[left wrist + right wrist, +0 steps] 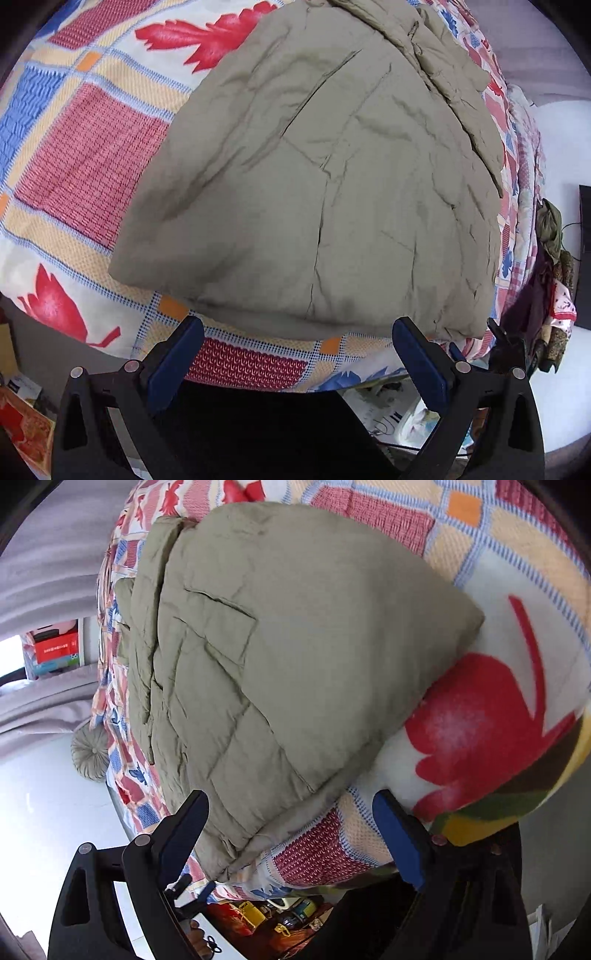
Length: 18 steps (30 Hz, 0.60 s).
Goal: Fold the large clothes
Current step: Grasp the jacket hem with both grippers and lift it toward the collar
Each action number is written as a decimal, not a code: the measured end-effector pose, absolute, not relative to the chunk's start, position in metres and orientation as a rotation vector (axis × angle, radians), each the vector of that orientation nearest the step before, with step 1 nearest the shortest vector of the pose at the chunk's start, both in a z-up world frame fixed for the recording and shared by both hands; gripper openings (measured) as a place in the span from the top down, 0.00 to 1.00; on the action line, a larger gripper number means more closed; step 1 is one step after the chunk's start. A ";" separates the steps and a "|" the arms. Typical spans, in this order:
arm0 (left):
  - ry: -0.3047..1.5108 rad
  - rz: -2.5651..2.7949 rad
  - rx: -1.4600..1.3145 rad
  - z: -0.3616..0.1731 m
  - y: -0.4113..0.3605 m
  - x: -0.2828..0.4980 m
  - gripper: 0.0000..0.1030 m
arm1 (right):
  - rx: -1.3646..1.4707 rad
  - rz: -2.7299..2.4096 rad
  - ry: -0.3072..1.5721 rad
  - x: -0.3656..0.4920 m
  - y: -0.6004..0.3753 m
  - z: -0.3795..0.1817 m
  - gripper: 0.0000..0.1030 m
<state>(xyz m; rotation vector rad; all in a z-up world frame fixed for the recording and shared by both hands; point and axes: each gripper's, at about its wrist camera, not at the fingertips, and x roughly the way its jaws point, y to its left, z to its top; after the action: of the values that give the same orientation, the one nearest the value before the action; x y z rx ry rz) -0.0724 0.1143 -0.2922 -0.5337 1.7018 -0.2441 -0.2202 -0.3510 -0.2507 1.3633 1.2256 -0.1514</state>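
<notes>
An olive-green padded jacket (332,177) lies folded on a patterned blanket (85,155) covering a bed. In the left wrist view its near hem is just beyond my left gripper (297,328), which is open and empty, fingers apart above the bed's near edge. In the right wrist view the jacket (280,657) shows a near corner between the fingers of my right gripper (291,808), which is open and holds nothing. A folded sleeve or side panel lies along the jacket's far edge.
The blanket (480,720) has red, blue and orange squares and red flowers. Clothes (550,280) hang at the bed's right side. A round grey cushion (90,751) lies on the white floor. Clutter (258,915) sits below the bed edge.
</notes>
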 end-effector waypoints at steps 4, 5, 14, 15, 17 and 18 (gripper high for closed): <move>1.707 -0.262 -0.572 -0.280 0.120 -0.106 0.01 | 1.415 -0.135 1.214 -0.217 -0.351 -0.260 0.11; 1.698 -0.262 -0.574 -0.282 0.117 -0.102 0.01 | 1.429 -0.132 1.209 -0.215 -0.351 -0.262 0.11; 1.664 -0.260 -0.616 -0.292 0.109 -0.081 0.01 | 1.542 -0.141 1.175 -0.210 -0.357 -0.277 0.11; 1.662 -0.254 -0.619 -0.293 0.108 -0.080 0.01 | 1.552 -0.141 1.168 -0.209 -0.358 -0.278 0.11; 1.656 -0.245 -0.625 -0.294 0.106 -0.078 0.01 | 1.577 -0.138 1.146 -0.208 -0.358 -0.279 0.10; 1.652 -0.249 -0.626 -0.293 0.103 -0.075 0.01 | 1.590 -0.132 1.132 -0.207 -0.358 -0.279 0.10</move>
<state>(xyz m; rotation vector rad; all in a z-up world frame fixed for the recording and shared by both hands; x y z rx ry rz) -0.0752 0.1028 -0.2935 -0.6262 1.6516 -0.2491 -0.2071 -0.3585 -0.2789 1.5898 1.1323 -0.1322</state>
